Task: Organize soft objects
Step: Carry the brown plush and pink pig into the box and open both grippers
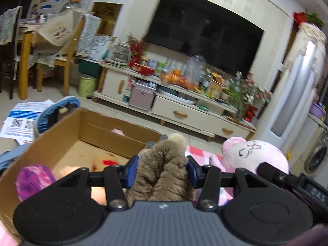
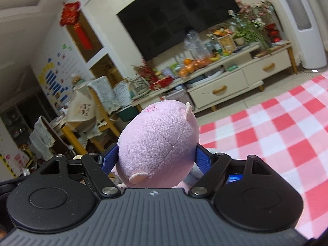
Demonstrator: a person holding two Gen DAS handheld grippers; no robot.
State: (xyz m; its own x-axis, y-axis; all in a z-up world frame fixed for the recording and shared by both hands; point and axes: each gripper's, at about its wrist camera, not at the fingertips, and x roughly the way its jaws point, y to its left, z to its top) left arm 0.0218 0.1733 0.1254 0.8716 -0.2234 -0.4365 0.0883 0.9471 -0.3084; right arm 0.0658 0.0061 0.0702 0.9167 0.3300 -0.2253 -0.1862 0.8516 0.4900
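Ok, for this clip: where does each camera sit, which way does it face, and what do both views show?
Left wrist: on the left gripper, facing the TV wall over a cardboard box; its fingers clamp a brown plush toy.
Right wrist: on the right gripper, tilted, facing the same wall over a checked cloth; its fingers clamp a pink plush toy.
Shared: television, TV cabinet, oranges and the pink plush toy.
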